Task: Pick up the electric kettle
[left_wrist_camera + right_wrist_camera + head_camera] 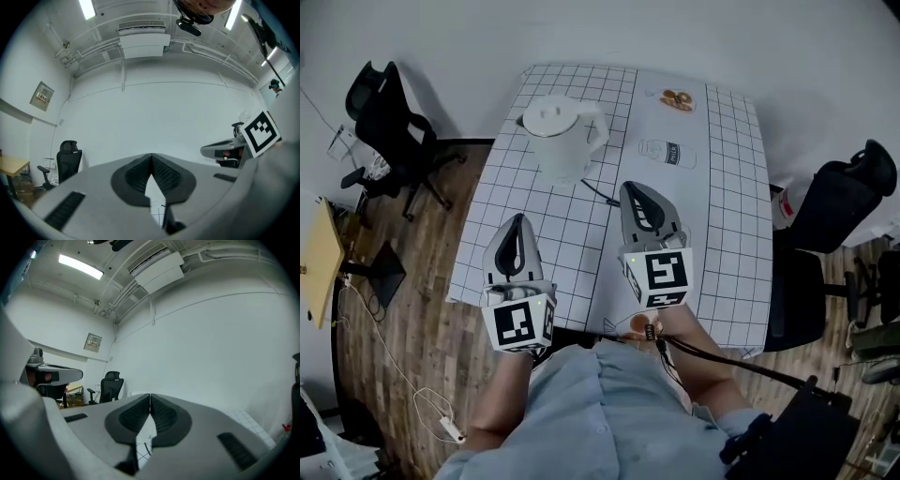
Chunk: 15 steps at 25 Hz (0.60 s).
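Observation:
A white electric kettle [561, 136] stands upright on the gridded table [727, 216], at the far left part, with its handle to the right and a dark cord [600, 194] trailing toward me. My left gripper [518, 221] hovers over the table's near left edge, jaws shut and empty. My right gripper [635, 189] points at the table's middle, right of the kettle, shut with nothing in it. Both are clear of the kettle. In the left gripper view the pads [151, 159] meet; in the right gripper view the pads [150, 397] meet too.
A clear bottle [667, 153] lies on the table beyond the right gripper, and a small plate of round snacks [677, 99] sits at the far edge. Black office chairs stand at the left [389, 122] and right [834, 211]. A wooden desk [321, 258] is at far left.

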Available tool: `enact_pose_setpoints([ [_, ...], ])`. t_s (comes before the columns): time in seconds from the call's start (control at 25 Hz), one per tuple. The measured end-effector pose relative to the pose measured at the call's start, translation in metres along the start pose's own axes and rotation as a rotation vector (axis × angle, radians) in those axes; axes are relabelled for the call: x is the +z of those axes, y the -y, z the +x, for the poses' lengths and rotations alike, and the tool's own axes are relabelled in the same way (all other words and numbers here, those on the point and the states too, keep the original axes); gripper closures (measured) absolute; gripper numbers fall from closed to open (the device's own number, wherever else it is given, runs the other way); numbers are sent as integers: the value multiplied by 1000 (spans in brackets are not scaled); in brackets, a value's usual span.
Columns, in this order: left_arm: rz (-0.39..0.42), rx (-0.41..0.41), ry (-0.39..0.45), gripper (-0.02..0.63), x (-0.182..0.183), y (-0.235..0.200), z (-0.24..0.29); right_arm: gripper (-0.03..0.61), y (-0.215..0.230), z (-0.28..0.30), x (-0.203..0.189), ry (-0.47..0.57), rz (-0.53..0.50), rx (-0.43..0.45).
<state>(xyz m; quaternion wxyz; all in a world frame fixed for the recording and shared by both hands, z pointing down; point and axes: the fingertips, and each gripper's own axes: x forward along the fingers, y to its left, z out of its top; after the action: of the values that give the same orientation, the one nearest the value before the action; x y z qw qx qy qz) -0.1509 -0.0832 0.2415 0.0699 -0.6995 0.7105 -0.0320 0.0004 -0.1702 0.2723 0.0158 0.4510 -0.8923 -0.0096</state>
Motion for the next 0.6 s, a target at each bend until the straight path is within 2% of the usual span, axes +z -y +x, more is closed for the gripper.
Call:
enact_pose_setpoints([
  [0.32, -1, 20, -22, 614, -23, -18, 32, 577, 4, 44, -21, -30, 1, 15],
  [0.6, -34, 3, -82, 614, -68, -36, 67, 576, 13, 87, -68, -105, 14, -16],
])
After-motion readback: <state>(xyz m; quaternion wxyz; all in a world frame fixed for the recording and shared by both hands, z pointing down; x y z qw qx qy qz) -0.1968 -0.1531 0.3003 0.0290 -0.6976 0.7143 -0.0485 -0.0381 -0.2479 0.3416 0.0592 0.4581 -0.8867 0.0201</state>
